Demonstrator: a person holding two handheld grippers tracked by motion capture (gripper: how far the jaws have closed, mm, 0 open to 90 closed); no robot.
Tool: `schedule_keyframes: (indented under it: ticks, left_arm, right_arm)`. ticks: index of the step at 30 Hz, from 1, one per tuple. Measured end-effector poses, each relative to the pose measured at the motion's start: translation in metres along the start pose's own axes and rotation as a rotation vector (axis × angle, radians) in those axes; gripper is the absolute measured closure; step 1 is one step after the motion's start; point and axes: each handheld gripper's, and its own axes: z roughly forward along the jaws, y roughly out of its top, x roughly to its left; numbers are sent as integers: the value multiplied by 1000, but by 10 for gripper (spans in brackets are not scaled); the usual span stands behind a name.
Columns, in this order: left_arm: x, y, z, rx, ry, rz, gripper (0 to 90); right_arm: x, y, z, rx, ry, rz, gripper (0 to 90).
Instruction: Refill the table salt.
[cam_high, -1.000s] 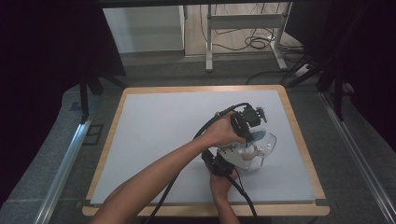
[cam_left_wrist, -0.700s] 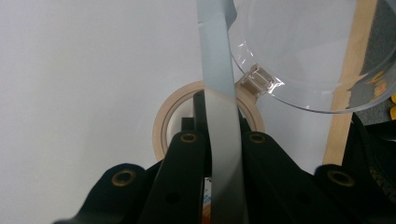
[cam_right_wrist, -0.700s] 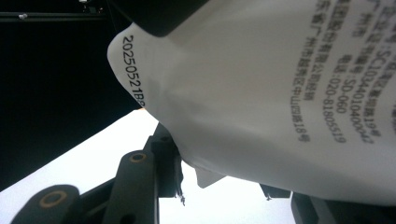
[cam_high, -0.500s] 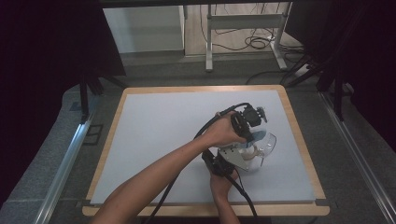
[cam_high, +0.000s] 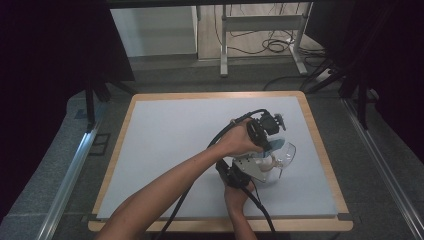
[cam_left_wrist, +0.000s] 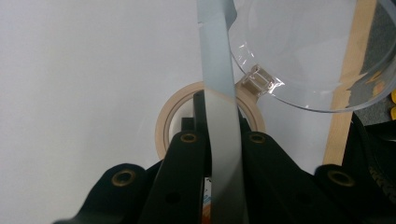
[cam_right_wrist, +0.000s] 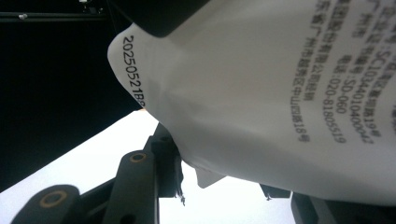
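Note:
A white pouch (cam_right_wrist: 261, 93) with black printed text is tilted up between the jaws of my right gripper (cam_right_wrist: 219, 179), which grips its lower edge. From above, that gripper (cam_high: 244, 174) sits near the table's front with the pouch (cam_high: 252, 165) just beyond it. My left gripper (cam_left_wrist: 218, 116) points down and is shut on a thin pale blue-grey strip (cam_left_wrist: 217, 70) that rises straight up. The left arm crosses over to hold this gripper (cam_high: 268, 141) above a clear plastic bowl (cam_high: 286, 152). A beige tape roll (cam_left_wrist: 163, 126) lies flat under the left jaws, beside the bowl (cam_left_wrist: 317, 46).
The work surface is a white board (cam_high: 175, 135) with a wooden rim (cam_left_wrist: 348, 93), and the bowl stands close to its right edge. Black cables trail from both grippers toward the front. Dark curtains and a metal frame (cam_high: 260, 30) stand behind the table.

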Motion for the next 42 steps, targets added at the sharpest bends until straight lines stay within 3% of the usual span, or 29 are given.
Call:
schedule_keyframes:
  ticks: [42]
  left_arm:
    - [-2,2,-4,-1,2,5,900]
  right_arm:
    - [1,4,-1,-8,-5,-7,577]
